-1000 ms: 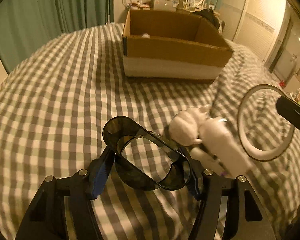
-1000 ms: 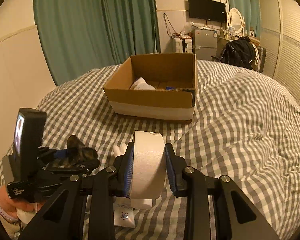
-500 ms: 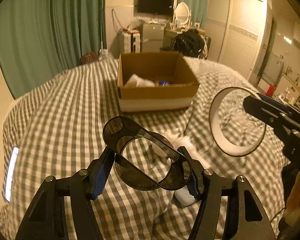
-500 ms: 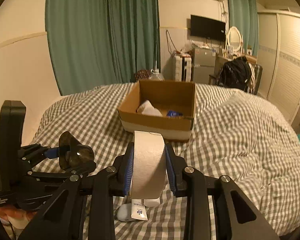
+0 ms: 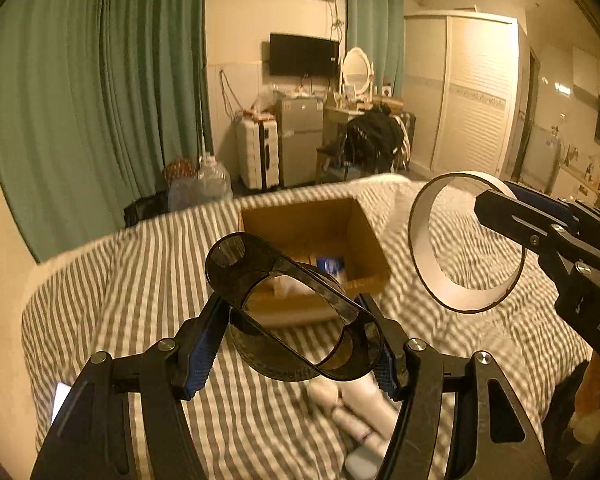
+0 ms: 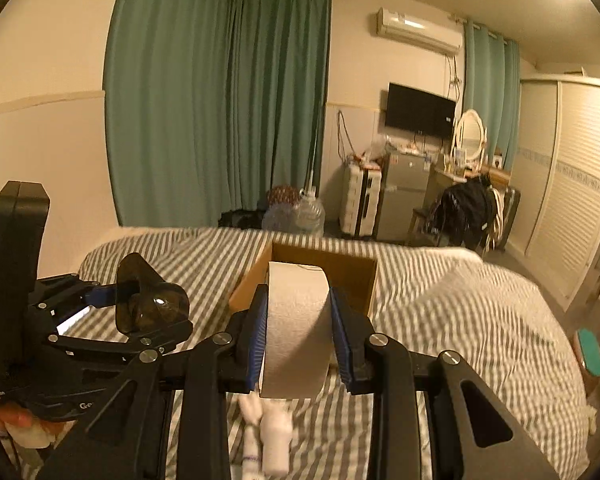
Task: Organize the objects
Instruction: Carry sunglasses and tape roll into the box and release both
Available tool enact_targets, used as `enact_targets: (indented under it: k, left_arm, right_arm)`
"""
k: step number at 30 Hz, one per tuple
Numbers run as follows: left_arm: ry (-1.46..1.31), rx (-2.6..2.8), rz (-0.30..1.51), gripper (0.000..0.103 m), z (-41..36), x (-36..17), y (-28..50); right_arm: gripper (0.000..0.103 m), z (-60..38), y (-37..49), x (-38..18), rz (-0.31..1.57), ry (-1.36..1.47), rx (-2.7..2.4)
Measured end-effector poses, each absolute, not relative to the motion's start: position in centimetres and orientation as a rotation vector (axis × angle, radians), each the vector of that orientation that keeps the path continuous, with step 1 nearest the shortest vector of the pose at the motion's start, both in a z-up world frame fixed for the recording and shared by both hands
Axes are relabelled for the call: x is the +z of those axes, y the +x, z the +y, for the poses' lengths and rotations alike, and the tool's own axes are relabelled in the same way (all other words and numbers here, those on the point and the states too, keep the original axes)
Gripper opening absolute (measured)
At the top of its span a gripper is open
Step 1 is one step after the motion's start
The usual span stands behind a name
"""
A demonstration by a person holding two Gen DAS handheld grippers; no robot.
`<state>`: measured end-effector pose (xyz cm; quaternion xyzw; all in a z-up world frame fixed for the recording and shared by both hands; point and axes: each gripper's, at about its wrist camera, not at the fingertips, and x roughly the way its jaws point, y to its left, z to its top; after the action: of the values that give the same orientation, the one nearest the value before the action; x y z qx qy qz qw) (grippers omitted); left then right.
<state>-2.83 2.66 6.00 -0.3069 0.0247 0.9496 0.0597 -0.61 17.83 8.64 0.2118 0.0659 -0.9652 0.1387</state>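
My left gripper [image 5: 296, 344] is shut on a dark smoky plastic holder [image 5: 260, 264], a ring with a flat tab, and carries it above the bed. The right wrist view shows that holder [image 6: 152, 304] at the left. My right gripper [image 6: 298, 308] is shut on a wide white tape roll [image 6: 296, 340], pads pressing both its flat sides. In the left wrist view the roll [image 5: 456, 300] hangs at the right as an open ring. Beyond both, an open cardboard box [image 5: 364, 240] [image 6: 340, 268] sits on the checked bed [image 5: 140, 280], with small items inside. White tubes [image 5: 364, 408] [image 6: 268, 432] lie below the grippers.
A lit phone [image 5: 62, 396] lies at the bed's left edge. Past the bed stand water jugs [image 6: 308, 212], a suitcase [image 6: 360, 200], a small fridge [image 6: 404, 196], a chair with dark clothes [image 6: 464, 204], green curtains and a white wardrobe [image 6: 572, 184]. A hand [image 6: 16, 420] grips the left tool.
Both grippers have risen well above the bed with the holder and the roll still clamped. The views tipped upward, so the box looks lower and farther and the room shows.
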Motion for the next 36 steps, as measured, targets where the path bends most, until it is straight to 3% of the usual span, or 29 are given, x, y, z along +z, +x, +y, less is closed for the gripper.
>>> enact_targets:
  k: [10,18,29,36]
  left_arm:
    - [-0.858,2.900,0.074,0.066,2.9,9.3,-10.5]
    - [-0.902,2.887,0.042,0.066,2.7,6.3,-18.5]
    - [-0.954,2.817,0.106,0.066,3.3,-1.7,-26.0]
    - [-1.103,2.699,0.137,0.066,4.5,-7.2,-28.4]
  right_arm:
    - [0.029,17.5,-7.4,12.2,0.203,0.541,-2.791]
    - [0.029,17.7,-15.3,11.0,0.141,0.563,-2.808]
    - [0.029,17.1,-26.2,4.3,0.089,0.698,-2.814]
    - [0.029,18.3,-30.5,-2.9,0.082,0.901,-2.809]
